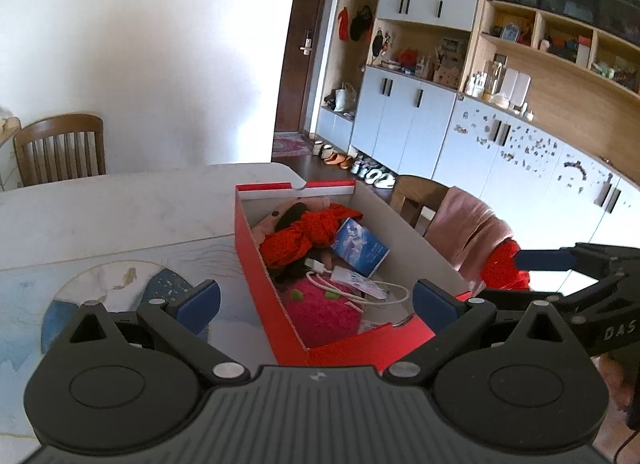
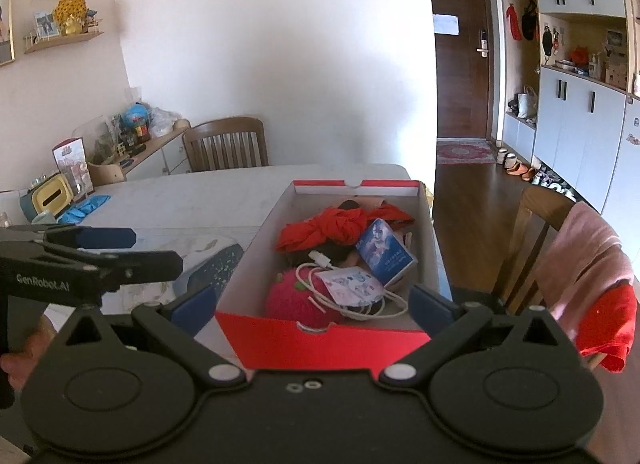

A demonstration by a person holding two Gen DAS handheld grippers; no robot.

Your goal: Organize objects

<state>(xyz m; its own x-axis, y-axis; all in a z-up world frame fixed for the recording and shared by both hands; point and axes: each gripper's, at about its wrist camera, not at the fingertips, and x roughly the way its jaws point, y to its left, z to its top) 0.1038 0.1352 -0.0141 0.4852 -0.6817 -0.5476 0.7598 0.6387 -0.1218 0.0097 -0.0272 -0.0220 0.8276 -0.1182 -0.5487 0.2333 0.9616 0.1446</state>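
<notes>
A red shoe box with no lid stands on the table, close in front of both grippers. Inside lie a knotted red cloth, a blue booklet, a pink plush toy, a white cable and a printed white pouch. My left gripper hovers open over the box's near corner, holding nothing. My right gripper is open at the box's near end, also holding nothing. Each gripper shows at the edge of the other's view.
A painted placemat lies left of the box. A chair draped with a pink towel and a red garment stands to the right. A second chair, blue gloves and a yellow tissue box sit at the far side.
</notes>
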